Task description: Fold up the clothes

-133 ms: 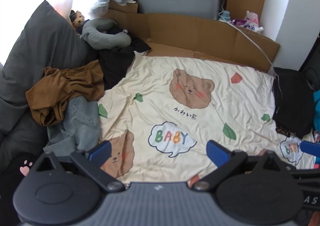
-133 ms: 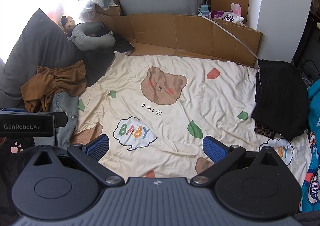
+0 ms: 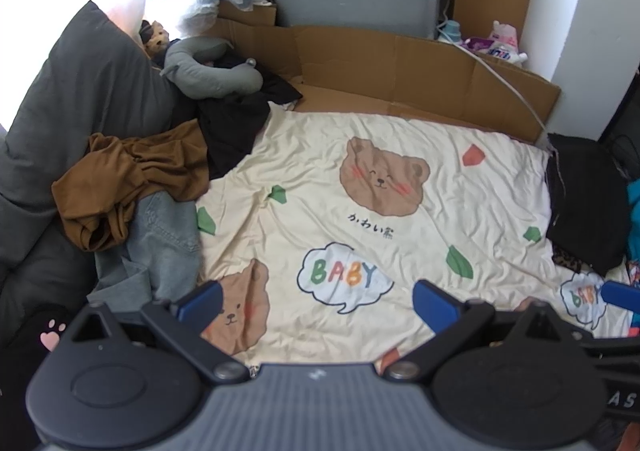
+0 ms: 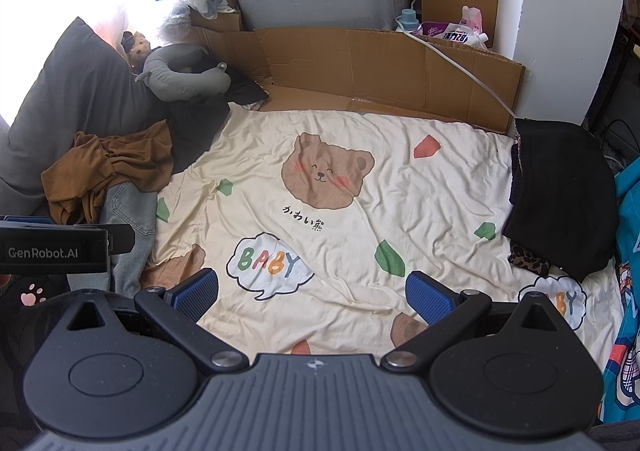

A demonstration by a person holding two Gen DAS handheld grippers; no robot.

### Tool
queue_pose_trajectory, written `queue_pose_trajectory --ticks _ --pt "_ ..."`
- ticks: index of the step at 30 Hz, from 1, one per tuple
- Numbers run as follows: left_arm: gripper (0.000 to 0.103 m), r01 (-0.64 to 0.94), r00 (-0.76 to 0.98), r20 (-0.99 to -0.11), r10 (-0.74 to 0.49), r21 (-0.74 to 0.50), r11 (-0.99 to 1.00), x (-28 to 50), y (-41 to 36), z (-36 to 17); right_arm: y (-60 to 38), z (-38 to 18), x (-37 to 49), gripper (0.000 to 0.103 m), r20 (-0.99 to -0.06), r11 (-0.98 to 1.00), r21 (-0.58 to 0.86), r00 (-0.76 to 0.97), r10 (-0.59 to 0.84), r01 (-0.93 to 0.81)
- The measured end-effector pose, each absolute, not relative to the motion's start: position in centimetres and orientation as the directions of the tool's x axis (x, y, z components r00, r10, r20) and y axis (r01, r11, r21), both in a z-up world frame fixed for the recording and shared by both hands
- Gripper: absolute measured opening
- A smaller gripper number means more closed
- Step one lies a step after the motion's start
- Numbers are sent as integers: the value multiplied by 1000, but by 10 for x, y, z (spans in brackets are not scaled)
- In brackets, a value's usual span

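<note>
Unchanged since a moment ago: both claws spread wide and empty over bed sheet (image 3: 400, 155). Left claw (image 3: 316, 301) nearer clothes pile (image 3: 132, 179) heaped at ten o'clock; right claw (image 4: 312, 293) farther, with folded black garment (image 4: 560, 187) at two o'clock.
</note>
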State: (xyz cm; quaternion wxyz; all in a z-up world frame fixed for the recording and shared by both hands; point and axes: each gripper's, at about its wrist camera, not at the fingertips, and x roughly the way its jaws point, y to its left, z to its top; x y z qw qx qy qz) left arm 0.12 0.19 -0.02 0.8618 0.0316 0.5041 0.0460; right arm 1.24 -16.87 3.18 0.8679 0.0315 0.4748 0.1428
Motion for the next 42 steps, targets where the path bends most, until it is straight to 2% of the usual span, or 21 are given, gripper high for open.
queue_pose_trajectory --ticks 36,42 --pt "102 -66 482 -869 110 90 994 0 5 -4 -165 32 15 103 -816 953 205 498 292 -223" --pt "102 -77 480 -873 83 53 996 -4 10 -1 -168 31 15 103 -821 950 229 483 305 -210"
